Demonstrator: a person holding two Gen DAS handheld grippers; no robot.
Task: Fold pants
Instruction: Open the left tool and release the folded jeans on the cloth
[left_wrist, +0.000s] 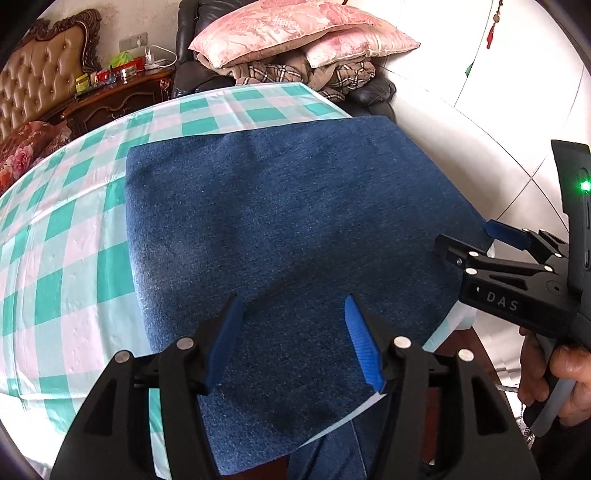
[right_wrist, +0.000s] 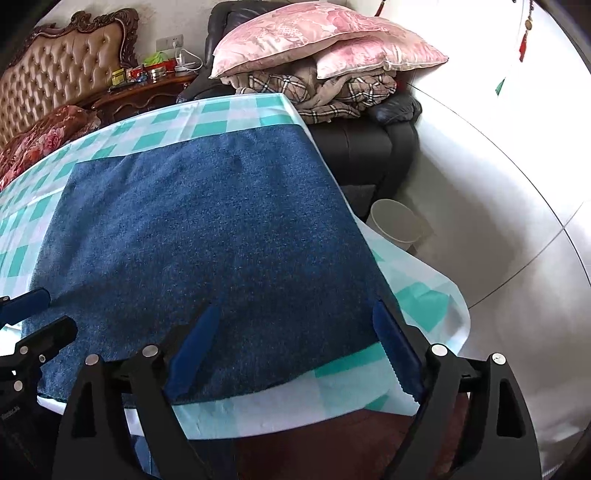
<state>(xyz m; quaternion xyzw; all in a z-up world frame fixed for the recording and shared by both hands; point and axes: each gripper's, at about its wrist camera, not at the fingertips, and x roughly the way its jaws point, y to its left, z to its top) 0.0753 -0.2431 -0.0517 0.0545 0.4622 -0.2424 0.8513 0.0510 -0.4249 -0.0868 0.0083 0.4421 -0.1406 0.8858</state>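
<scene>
The pants are dark blue denim, folded into a flat rectangle on a table under a green and white checked cloth. My left gripper hangs over the denim's near edge, open, with no fabric pinched between its blue pads. At the fold's right edge my right gripper is open too, held by a hand. In the right wrist view the pants fill the middle and the cloth shows at the near right corner. There my right gripper stands wide over the near right corner. My left gripper shows at the left edge.
Behind the table, pink pillows and a plaid blanket are piled on a dark leather chair. A wooden nightstand and a tufted headboard stand at the back left. A white bucket sits on the pale floor to the right.
</scene>
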